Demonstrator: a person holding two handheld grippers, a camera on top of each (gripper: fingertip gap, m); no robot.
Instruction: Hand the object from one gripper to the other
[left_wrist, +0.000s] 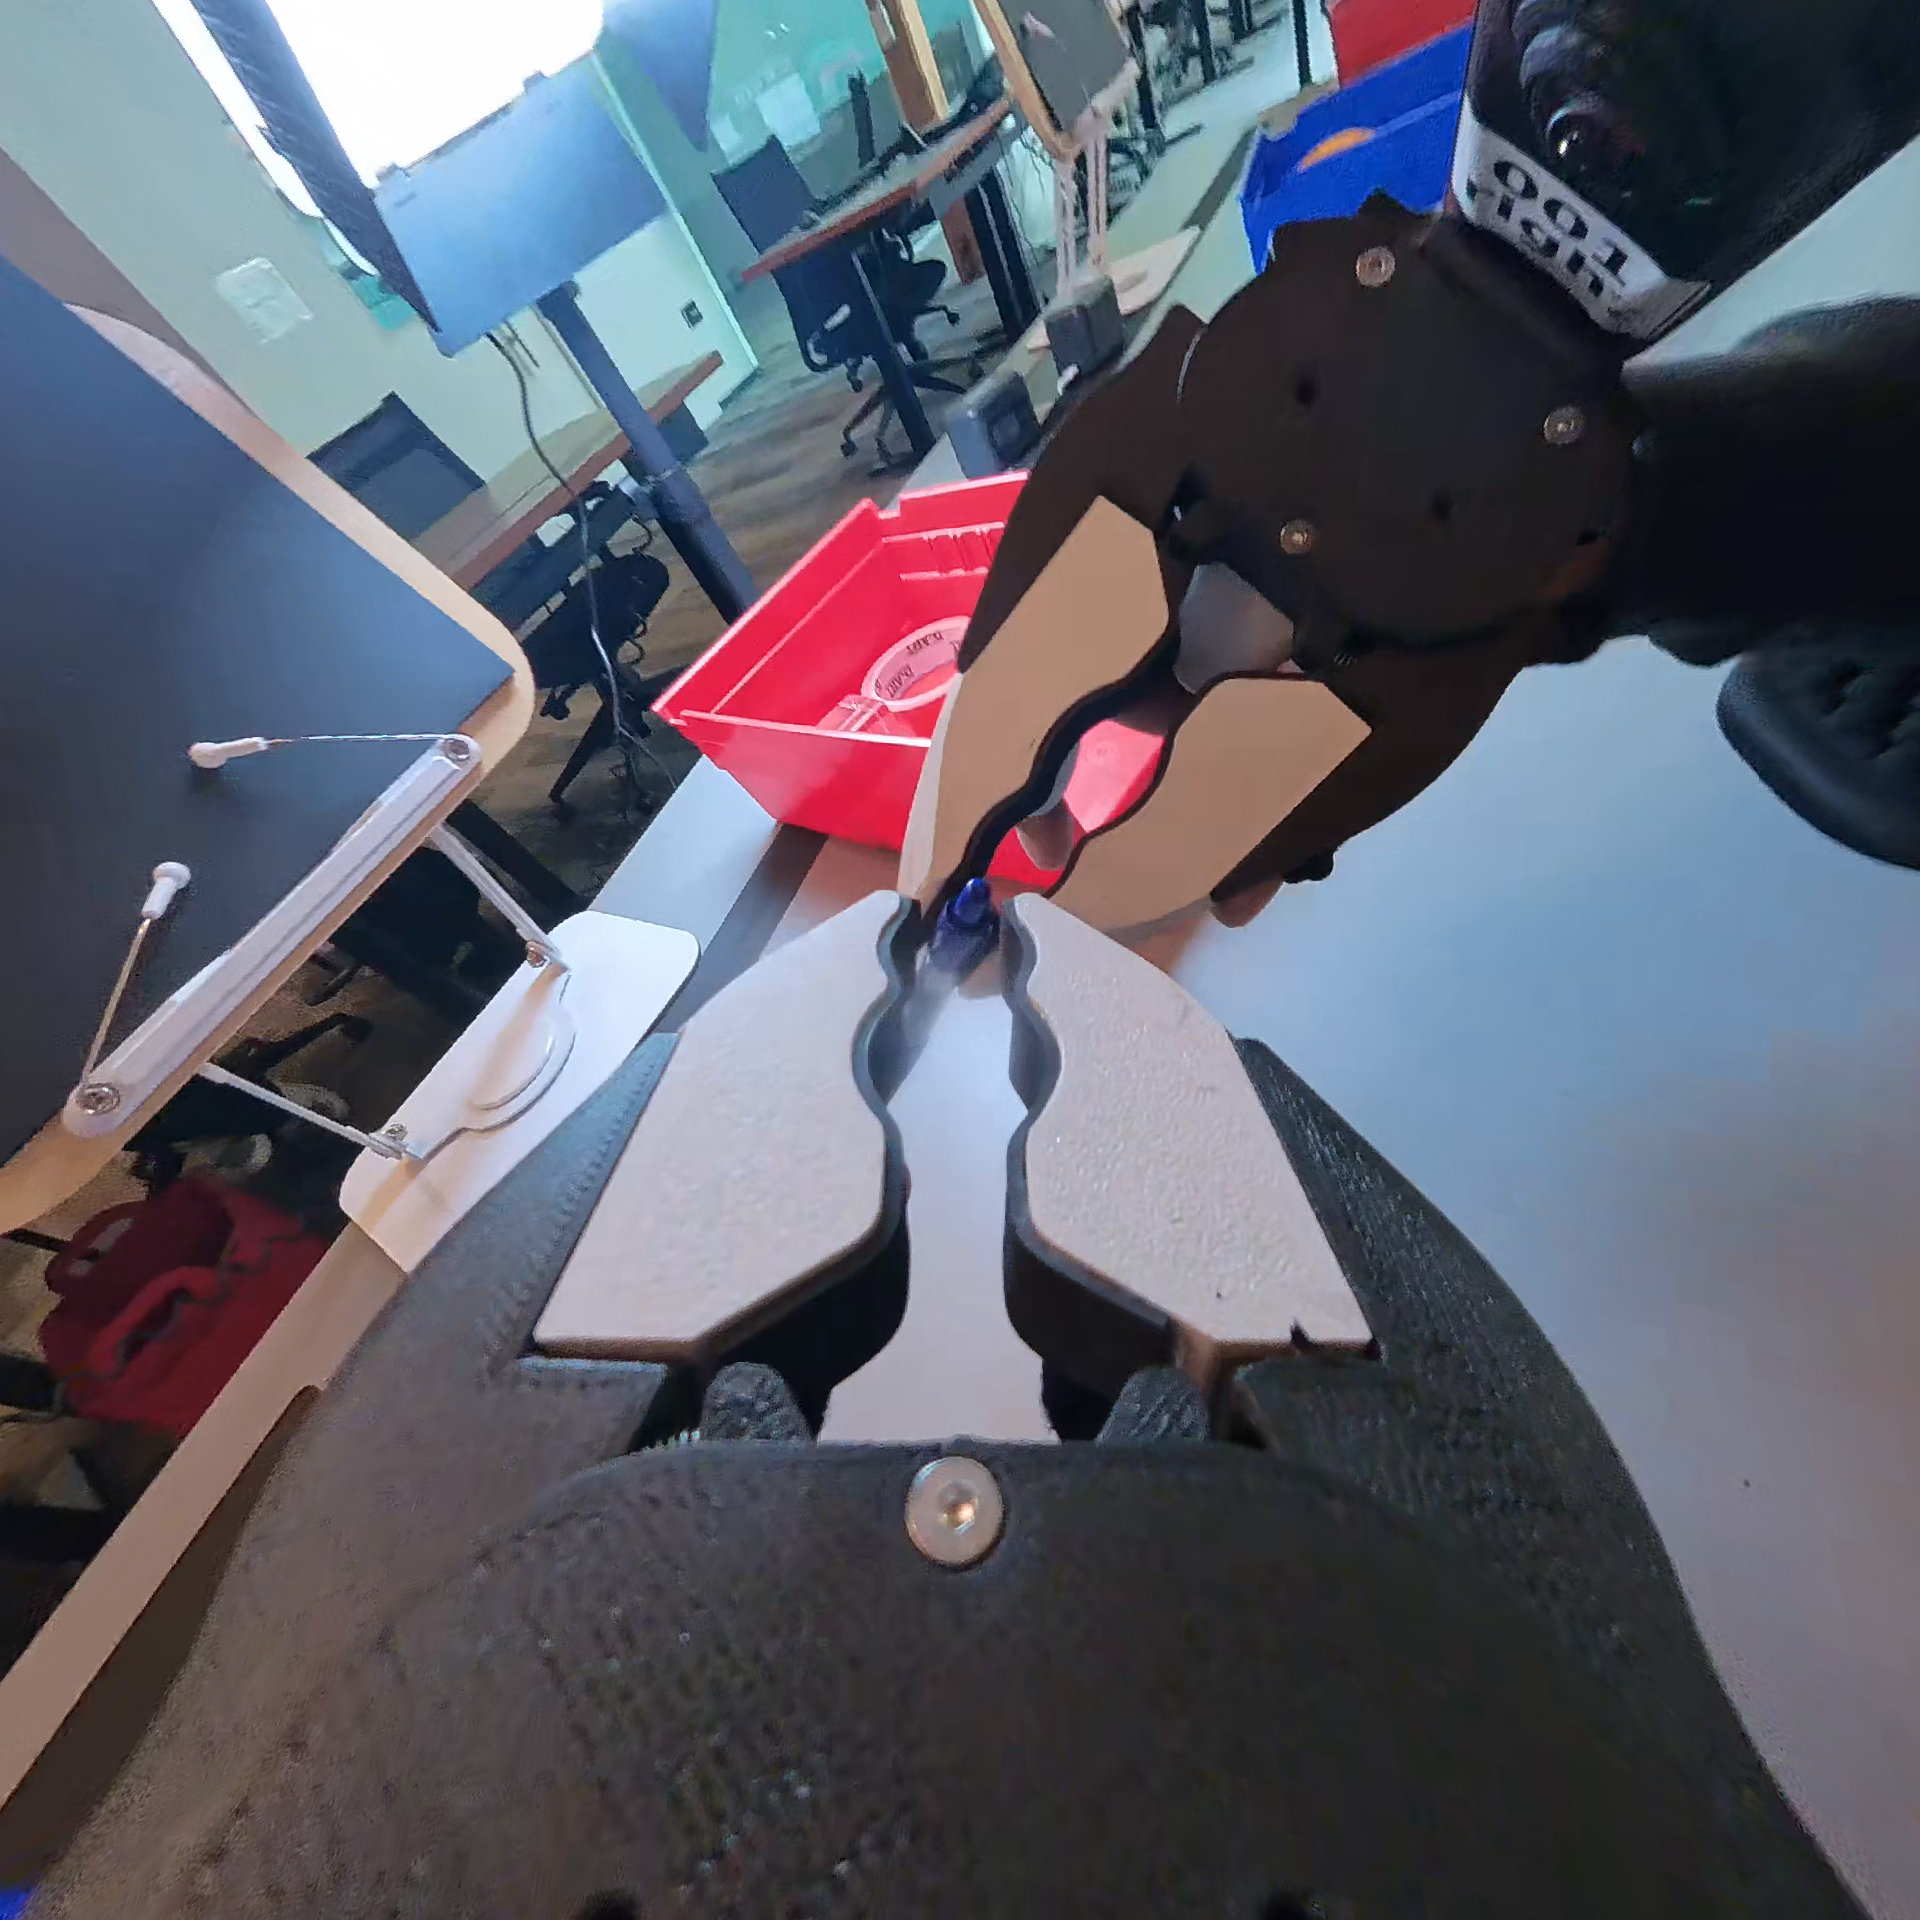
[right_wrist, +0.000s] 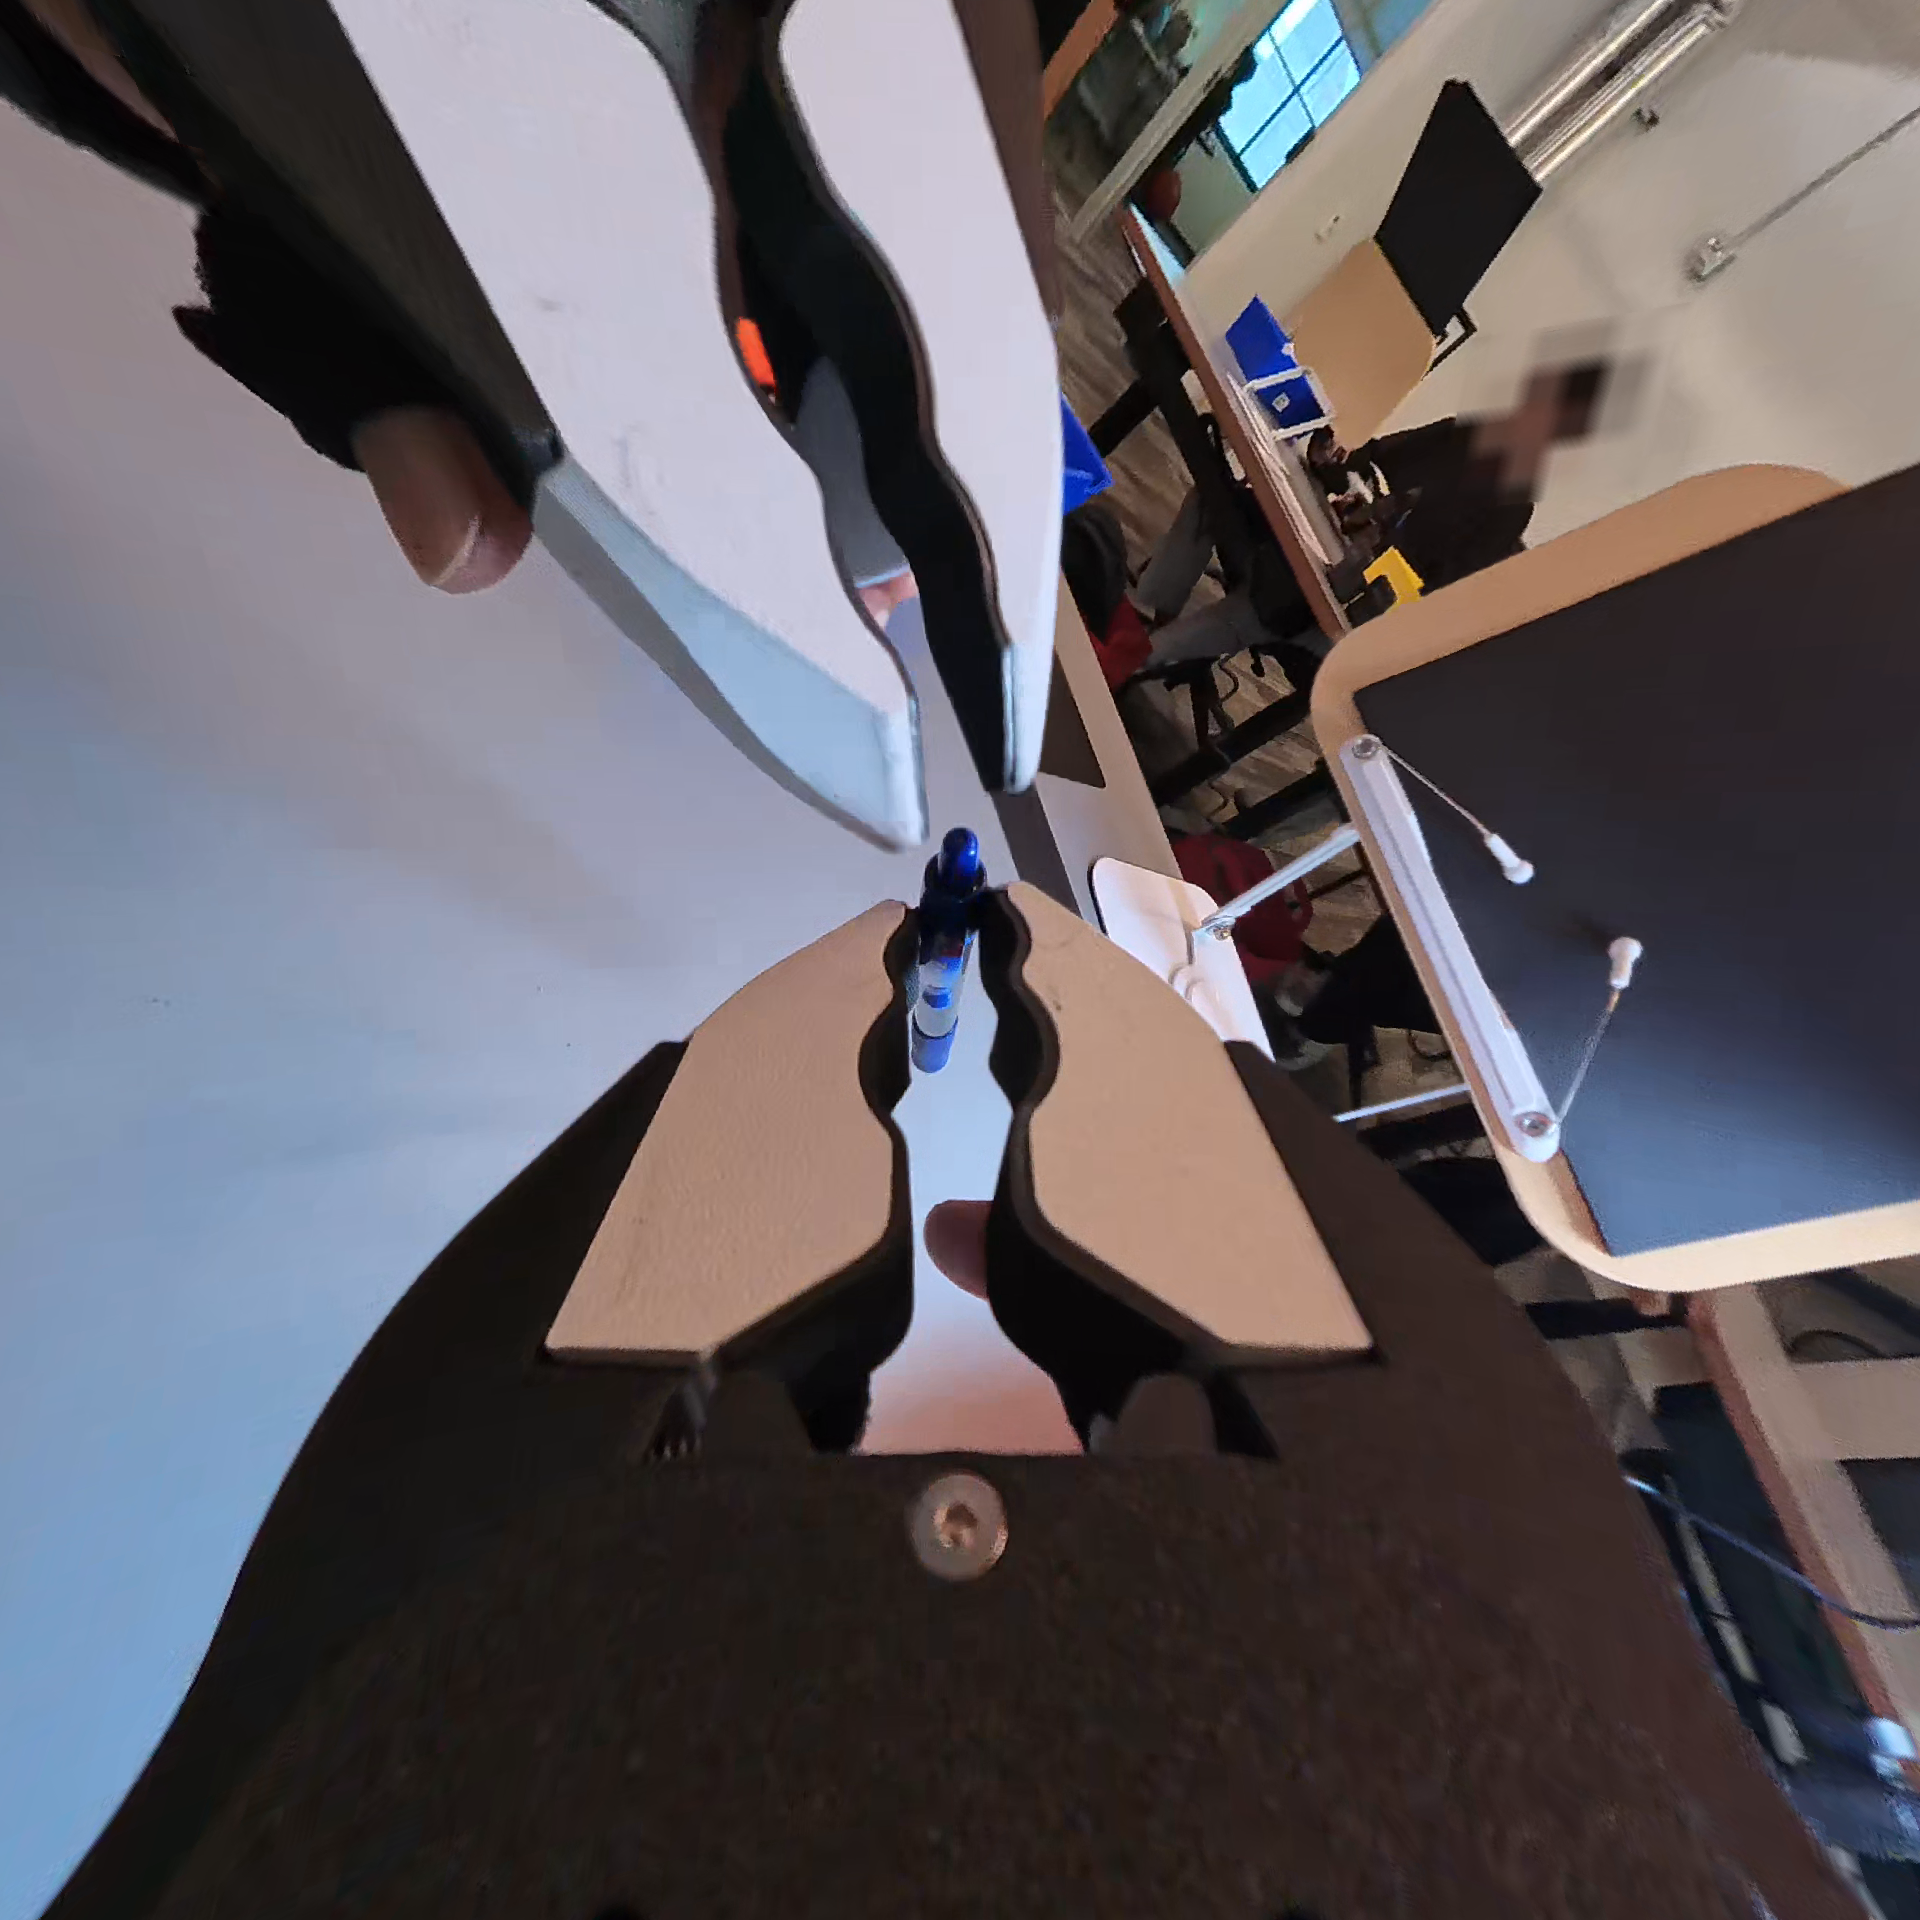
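Right gripper (right_wrist: 951, 914) jaws pinch the blue pen (right_wrist: 943, 966); left gripper (right_wrist: 966, 800) just beyond.

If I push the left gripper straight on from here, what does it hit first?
The pen, which sits right at its fingertips, and just behind it the right gripper that grips it. Depth between them is hard to judge.
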